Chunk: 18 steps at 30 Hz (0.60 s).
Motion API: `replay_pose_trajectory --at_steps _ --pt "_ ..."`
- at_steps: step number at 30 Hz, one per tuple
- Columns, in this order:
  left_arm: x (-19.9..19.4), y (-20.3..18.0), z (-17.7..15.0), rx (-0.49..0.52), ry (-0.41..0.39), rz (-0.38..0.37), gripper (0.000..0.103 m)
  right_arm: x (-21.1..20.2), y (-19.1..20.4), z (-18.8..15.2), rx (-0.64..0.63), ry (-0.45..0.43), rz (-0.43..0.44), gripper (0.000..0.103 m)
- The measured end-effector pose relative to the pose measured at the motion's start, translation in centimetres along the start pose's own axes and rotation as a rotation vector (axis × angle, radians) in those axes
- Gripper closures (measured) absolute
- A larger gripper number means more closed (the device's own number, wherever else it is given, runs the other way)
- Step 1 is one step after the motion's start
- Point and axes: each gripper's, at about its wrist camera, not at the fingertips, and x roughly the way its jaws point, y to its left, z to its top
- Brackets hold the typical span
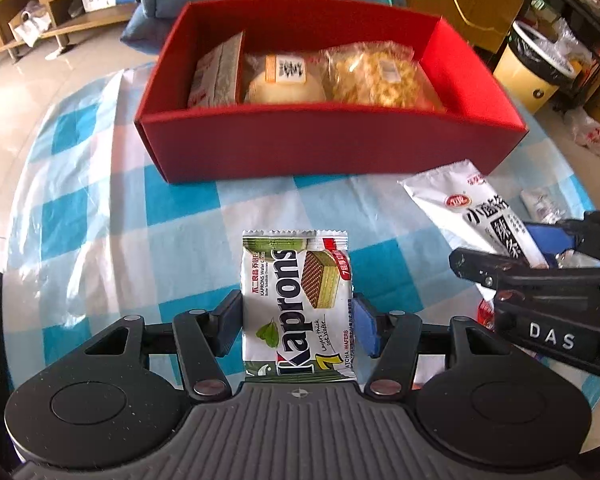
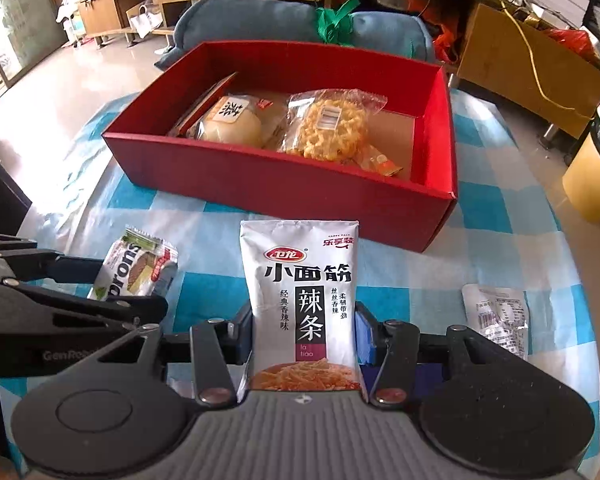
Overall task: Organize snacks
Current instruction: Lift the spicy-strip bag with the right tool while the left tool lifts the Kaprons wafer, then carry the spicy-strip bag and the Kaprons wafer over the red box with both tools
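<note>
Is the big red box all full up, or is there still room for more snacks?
Still room. The red box holds a bun, a crunchy snack and a few packets, but bare floor shows at one end.

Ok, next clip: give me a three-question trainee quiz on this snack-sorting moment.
1. True or false: the left tool is shut on the wafer packet.
2. Which packet does the right tool hold? A) the wafer packet B) the spicy strip bag C) the silver sachet
3. Fill in: the round bun and the clear bag of yellow crisps lie inside the ____ box.

Key: 1 true; 2 B; 3 red.
</note>
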Motion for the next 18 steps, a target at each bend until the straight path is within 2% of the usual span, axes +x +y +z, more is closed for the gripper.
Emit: replay_pose_trajectory --at_steps 18 --pt "-3.0 -0.9 2.1 0.007 -0.125 0.0 0.039 -2.8 -0.5 1.8 0.039 -0.12 0.006 0.059"
